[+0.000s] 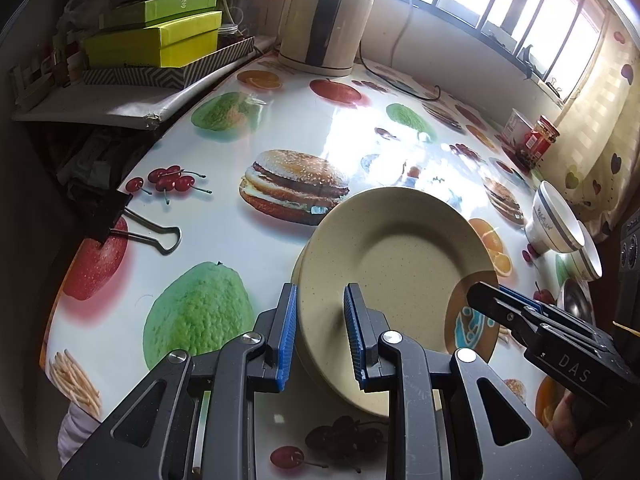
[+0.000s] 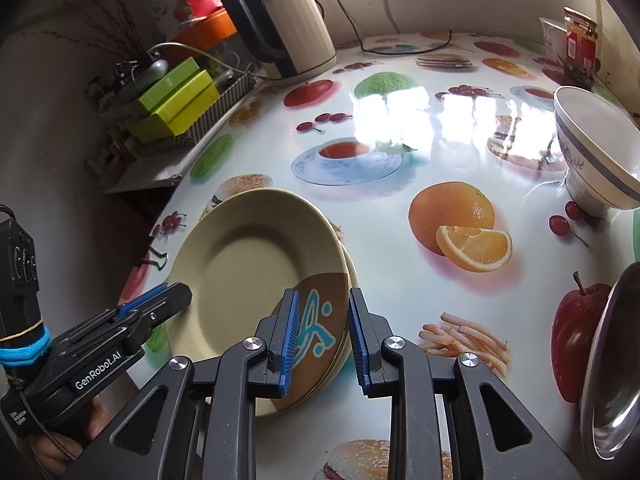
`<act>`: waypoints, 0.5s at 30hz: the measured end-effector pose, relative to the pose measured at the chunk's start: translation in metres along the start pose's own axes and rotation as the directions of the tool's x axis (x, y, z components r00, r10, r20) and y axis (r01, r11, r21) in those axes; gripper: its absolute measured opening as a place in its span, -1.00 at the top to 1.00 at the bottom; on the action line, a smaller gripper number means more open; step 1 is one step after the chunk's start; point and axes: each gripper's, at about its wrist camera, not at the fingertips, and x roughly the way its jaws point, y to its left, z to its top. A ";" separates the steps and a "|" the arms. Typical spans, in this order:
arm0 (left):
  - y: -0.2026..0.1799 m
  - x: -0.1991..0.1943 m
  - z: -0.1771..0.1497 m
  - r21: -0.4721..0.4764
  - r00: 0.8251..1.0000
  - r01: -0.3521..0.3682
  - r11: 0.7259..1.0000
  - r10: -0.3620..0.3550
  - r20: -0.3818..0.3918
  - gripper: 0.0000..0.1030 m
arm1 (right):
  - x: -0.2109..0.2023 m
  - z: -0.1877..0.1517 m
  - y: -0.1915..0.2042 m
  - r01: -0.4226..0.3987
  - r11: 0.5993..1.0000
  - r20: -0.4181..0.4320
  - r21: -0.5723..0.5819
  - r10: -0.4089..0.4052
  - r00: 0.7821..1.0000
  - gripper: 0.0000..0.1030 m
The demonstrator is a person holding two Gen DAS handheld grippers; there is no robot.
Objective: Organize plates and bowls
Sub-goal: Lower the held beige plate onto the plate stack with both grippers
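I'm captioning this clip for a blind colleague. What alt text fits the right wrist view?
Two black grippers with blue pads, the right gripper and the left gripper, each grip the rim of beige stacked plates on a fruit-print tablecloth. A white bowl lies tipped at right; a kettle stands behind.
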 end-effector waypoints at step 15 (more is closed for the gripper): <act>-0.001 0.002 0.000 0.007 1.000 -0.009 1.000 0.009 0.001 0.52 | 0.001 -0.003 0.000 0.007 1.000 0.012 0.003 -0.007 1.000 0.49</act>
